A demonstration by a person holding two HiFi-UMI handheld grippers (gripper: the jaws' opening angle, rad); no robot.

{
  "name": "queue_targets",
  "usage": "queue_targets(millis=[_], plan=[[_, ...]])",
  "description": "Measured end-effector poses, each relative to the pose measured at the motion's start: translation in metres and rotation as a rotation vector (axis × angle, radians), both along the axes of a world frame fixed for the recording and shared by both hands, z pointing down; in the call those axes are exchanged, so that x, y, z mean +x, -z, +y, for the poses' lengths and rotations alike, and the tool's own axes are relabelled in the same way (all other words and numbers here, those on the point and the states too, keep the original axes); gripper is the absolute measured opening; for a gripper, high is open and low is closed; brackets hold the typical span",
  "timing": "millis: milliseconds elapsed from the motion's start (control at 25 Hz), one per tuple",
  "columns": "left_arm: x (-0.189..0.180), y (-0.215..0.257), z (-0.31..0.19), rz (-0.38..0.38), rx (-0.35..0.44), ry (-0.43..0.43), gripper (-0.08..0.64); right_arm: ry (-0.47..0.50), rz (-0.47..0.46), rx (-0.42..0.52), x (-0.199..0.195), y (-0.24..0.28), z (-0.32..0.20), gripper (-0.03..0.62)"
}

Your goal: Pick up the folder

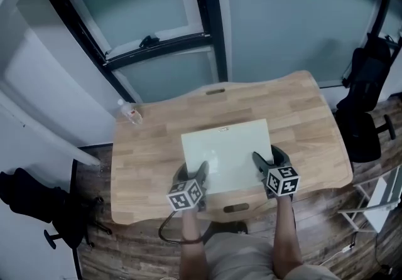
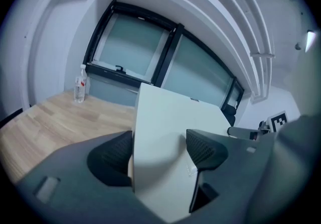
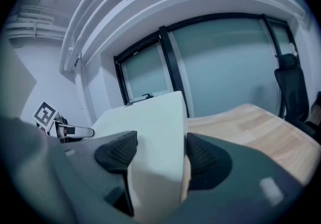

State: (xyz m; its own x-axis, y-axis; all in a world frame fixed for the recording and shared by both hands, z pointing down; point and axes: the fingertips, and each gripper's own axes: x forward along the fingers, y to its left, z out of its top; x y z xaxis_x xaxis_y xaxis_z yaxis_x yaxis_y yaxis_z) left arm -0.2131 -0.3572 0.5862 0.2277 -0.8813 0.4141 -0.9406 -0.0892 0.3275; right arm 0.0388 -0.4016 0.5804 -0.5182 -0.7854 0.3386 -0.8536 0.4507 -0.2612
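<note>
Premises presented as an office; a slotted wooden desk stood before black-framed frosted glazing; a black office chair stood off the desk's right edge.

Three cameras, one worktop.
Head view looks steeply down; gripper views sit low and close, facing the windows, all sharing the folder.

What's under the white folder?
The wooden table lies under the folder. The left gripper and right gripper each pinch a near corner, one of the fingers underneath. Anything under the folder's middle is covered and can't be seen.
</note>
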Motion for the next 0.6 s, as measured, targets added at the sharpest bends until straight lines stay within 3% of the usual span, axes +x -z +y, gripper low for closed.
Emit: queue_targets(millis=[360, 600], plan=[[0.002, 0.127, 0.010, -0.078, 0.290, 0.011, 0.344, -0.006, -0.053, 0.280, 0.002, 0.123, 0.010, 0.305], [0.003, 0.147, 0.027, -0.064, 0.338, 0.021, 0.344, 0.001, -0.035, 0.336, 0.004, 0.149, 0.026, 0.305]])
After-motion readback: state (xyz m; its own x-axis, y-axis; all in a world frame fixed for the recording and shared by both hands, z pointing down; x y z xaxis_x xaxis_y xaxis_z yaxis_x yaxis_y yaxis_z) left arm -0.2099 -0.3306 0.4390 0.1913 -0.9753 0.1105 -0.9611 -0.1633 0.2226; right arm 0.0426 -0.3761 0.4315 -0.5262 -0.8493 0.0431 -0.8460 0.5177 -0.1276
